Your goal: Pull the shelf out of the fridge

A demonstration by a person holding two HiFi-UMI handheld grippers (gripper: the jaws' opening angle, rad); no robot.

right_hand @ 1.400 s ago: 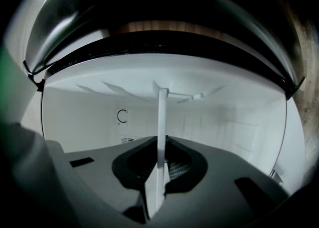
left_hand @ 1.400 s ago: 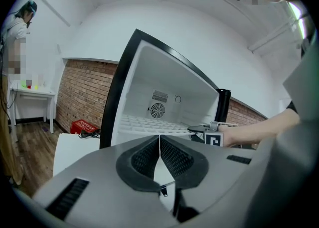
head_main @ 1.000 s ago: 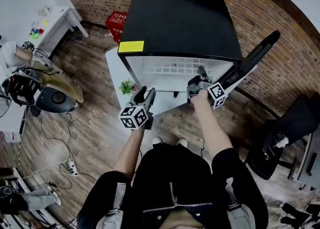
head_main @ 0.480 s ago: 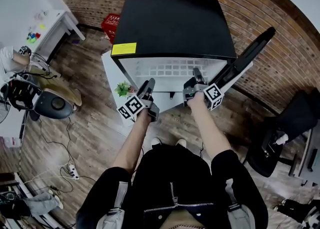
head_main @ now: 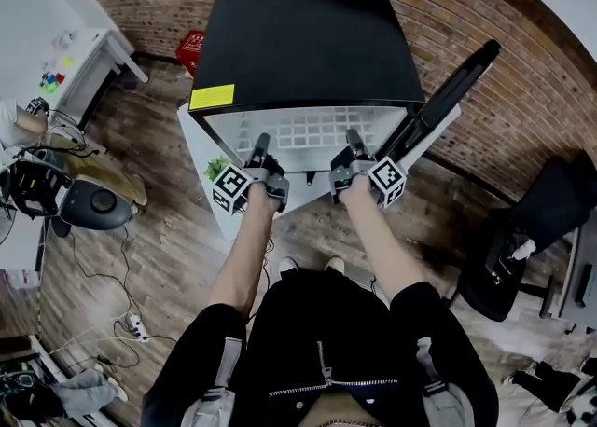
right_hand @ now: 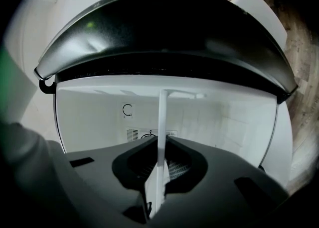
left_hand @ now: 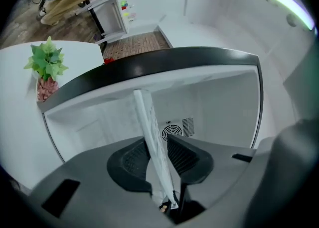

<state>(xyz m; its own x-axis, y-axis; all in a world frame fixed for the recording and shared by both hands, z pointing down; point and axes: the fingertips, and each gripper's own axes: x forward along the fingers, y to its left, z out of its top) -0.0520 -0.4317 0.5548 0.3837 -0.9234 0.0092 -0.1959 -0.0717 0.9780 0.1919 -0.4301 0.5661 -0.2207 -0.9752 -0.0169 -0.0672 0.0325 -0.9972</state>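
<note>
A small fridge (head_main: 308, 43) with a black top stands open, its door (head_main: 448, 99) swung out to the right. Its white wire shelf (head_main: 317, 127) lies inside. My left gripper (head_main: 260, 147) is at the shelf's front edge on the left. In the left gripper view the shelf's edge (left_hand: 149, 122) runs between the jaws of the left gripper (left_hand: 158, 155), which are closing with a little slack on one side. My right gripper (head_main: 353, 141) holds the front edge further right. In the right gripper view the right gripper (right_hand: 160, 165) is shut on the shelf (right_hand: 162, 122).
A potted plant (head_main: 216, 170) sits on the white table (head_main: 196, 122) left of the fridge, close to my left gripper. A red crate (head_main: 191, 43) is behind it by the brick wall. A black chair (head_main: 532, 239) stands at the right, another seat (head_main: 89, 201) at the left.
My left gripper has moved forward from below the fridge up to the shelf's front edge, and its jaws now stand round it. The right gripper has kept its grip on the shelf.
</note>
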